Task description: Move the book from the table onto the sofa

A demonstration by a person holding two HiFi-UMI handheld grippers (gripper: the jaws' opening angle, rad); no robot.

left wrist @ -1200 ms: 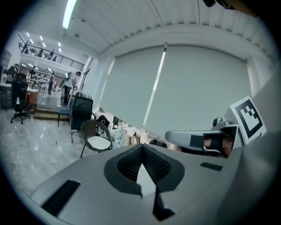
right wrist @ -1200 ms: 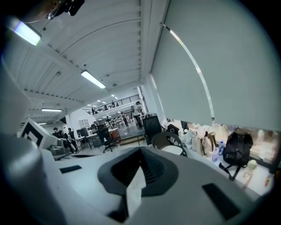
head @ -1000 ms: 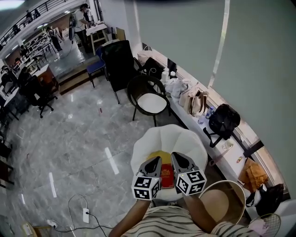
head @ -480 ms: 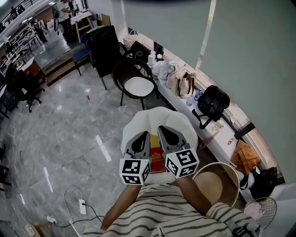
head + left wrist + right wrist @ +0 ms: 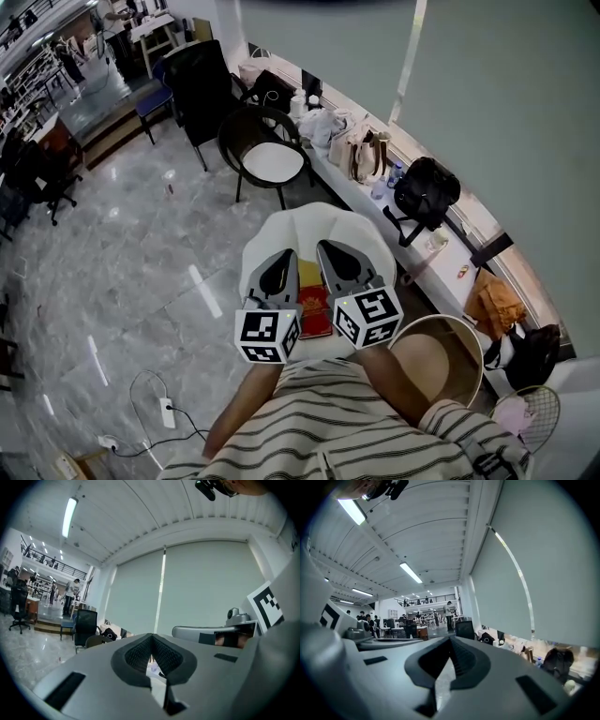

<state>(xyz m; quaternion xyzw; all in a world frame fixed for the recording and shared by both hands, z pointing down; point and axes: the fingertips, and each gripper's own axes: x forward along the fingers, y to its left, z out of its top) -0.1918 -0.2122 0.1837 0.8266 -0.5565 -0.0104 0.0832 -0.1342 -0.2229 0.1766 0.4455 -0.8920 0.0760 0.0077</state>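
1. Shows a red-and-yellow book (image 5: pixel 315 311) lying flat on the round white surface (image 5: pixel 314 230); from the head view, sits in the gap between the two tools and below them.
2. Shows the left tool (image 5: pixel 280 253) pinched fully together, pads meeting on nothing, pointing level over the surface.
3. Shows the right tool (image 5: pixel 325 246) likewise closed and empty, held level just beside the left one.
4. Reads the book as thin, stiff-covered and fairly light, probably with a smooth cover. Likely to slide across the surface when nudged rather than lift.
5. Suggests opening one tool and taking the book at the spine edge, one pad above the cover and one below. Risks pages fanning and the free end drooping if gripped at a corner.
6. Places a round beige seat (image 5: pixel 436 361) just right of the surface. Cannot tell whether this is the sofa.
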